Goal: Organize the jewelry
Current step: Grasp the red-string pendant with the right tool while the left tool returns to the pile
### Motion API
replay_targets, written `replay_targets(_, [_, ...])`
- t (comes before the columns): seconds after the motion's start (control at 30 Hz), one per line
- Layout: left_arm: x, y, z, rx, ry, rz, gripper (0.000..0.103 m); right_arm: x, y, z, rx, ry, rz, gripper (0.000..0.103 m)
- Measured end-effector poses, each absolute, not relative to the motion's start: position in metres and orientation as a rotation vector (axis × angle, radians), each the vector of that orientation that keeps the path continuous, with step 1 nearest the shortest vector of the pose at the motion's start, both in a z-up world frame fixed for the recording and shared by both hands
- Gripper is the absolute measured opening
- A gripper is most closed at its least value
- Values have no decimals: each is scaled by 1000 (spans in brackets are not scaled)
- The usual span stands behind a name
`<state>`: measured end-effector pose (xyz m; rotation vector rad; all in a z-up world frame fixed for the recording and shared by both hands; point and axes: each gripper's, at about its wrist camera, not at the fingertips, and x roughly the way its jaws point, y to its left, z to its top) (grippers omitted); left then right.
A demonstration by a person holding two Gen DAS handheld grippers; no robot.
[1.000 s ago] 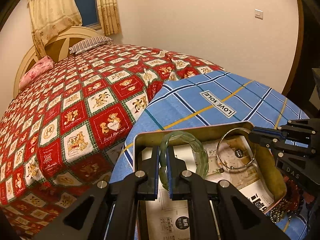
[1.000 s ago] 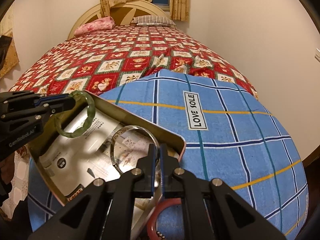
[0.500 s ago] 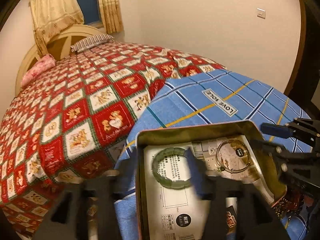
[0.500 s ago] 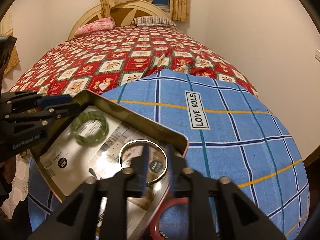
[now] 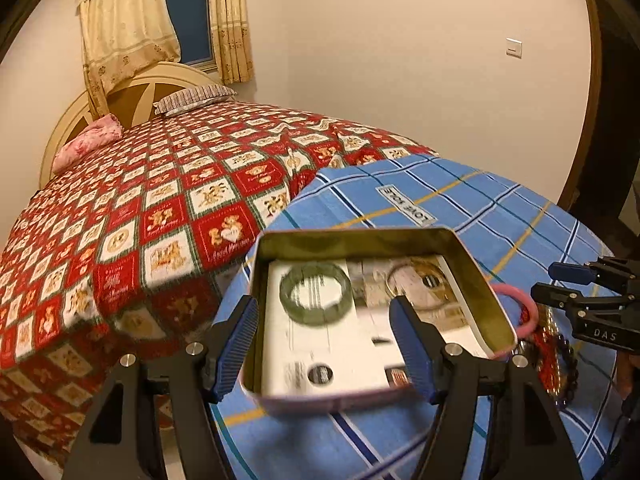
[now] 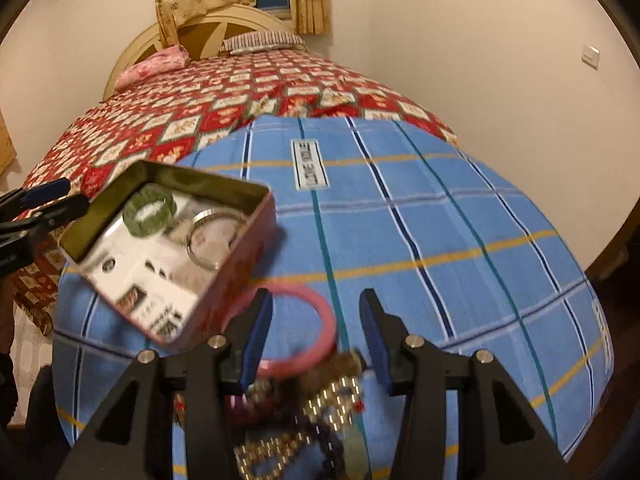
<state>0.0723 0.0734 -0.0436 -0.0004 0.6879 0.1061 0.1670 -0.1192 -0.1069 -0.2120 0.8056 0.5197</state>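
A rounded surface is covered by a blue plaid cloth (image 6: 440, 216) bearing a "LOVE SOLE" label (image 6: 311, 165). On the cloth, an open metal tin (image 6: 248, 248) is seen at the left side. A pink bangle (image 6: 320, 316) lies just beside the tin's near corner. A heap of beaded jewelry (image 6: 320, 408) lies against the bangle's near edge.

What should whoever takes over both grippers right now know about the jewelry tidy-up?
Left gripper: jaws opening, nothing between the pads.
Right gripper: jaws opening, empty, over the pink plastic bangle.
Done: green jade bangle and thin silver bangle lie in the open rectangular metal tin.
Left: pink bangle and the heap of beaded bracelets beside the tin on the blue plaid cloth.
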Motion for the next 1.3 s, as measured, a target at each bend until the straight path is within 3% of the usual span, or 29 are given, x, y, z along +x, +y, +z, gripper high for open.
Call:
replay_targets(0.33, [45, 60, -50, -18, 699, 117, 68, 125, -119, -105, -219, 796, 605, 49])
replay_targets(0.57, [33, 39, -62, -46, 719, 95, 68, 105, -108, -133, -248, 838, 630, 51])
replay_targets(0.63, [32, 34, -65, -44, 731, 84, 68, 104, -108, -133, -245, 830, 638, 42])
replay_targets(0.7, [31, 32, -66, -46, 733, 70, 68, 102, -108, -131, -246, 823, 645, 13])
replay_targets(1.3, [32, -15, -58, 20, 700, -83, 68, 85, -147, -96, -147, 721, 579, 9])
